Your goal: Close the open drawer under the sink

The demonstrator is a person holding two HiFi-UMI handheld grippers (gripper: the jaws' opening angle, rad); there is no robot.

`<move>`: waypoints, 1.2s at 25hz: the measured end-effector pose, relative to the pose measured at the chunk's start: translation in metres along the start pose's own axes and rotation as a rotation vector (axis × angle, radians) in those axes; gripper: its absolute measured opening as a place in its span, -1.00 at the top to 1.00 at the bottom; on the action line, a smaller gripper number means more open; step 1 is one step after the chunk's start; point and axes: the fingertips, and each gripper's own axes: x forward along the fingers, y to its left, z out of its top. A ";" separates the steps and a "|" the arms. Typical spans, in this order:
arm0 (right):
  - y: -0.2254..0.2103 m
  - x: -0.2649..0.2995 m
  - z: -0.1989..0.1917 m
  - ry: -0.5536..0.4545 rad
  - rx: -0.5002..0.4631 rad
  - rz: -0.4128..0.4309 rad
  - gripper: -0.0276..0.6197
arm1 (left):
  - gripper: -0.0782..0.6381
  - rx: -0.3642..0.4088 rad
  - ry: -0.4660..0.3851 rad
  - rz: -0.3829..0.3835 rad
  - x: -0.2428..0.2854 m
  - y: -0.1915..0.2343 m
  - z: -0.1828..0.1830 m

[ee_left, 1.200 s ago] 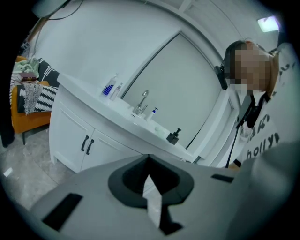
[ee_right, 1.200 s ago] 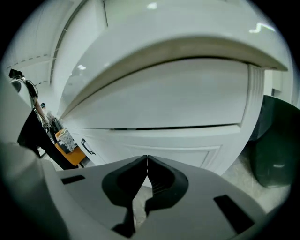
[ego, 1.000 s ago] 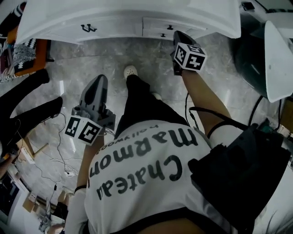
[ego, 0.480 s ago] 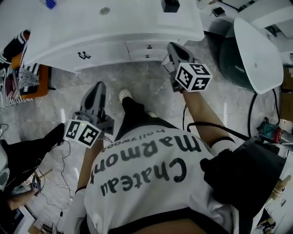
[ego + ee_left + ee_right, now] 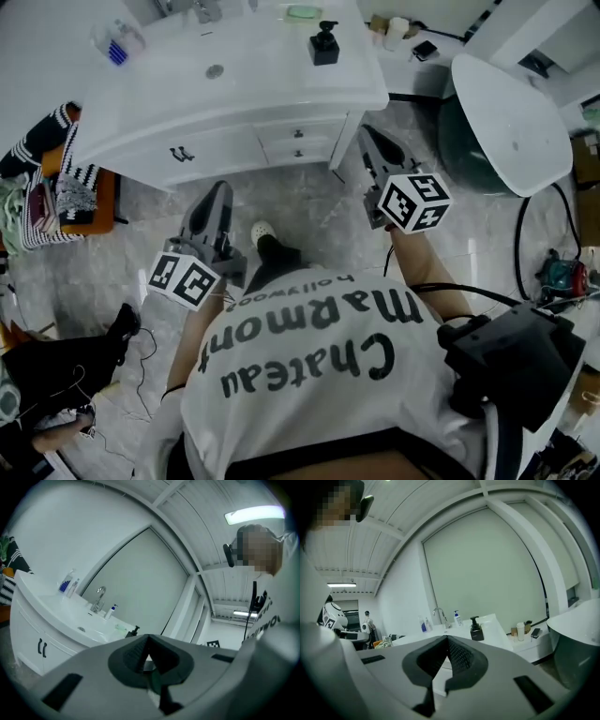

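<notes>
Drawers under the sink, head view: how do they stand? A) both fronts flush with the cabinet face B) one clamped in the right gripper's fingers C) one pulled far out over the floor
A: both drawers sit level with the white cabinet face, none jutting over the floor.

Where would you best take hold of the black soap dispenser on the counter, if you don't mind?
Grip the dispenser by its boxy body, below the pump, coming level from the counter's front: it stands upright, and its flat sides suit two jaws.
</notes>
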 end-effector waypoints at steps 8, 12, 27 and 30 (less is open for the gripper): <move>-0.008 -0.039 0.015 -0.034 0.038 -0.001 0.88 | 0.76 0.016 0.030 -0.068 0.003 -0.038 -0.001; -0.008 -0.050 0.011 0.000 -0.019 -0.003 0.88 | 0.76 0.017 0.031 -0.056 0.001 -0.042 -0.009; -0.021 -0.065 -0.014 0.072 -0.017 -0.039 0.88 | 0.76 0.030 0.068 -0.038 -0.003 -0.036 -0.025; -0.018 -0.068 -0.017 0.078 -0.017 -0.041 0.88 | 0.76 0.019 0.072 -0.025 -0.008 -0.037 -0.027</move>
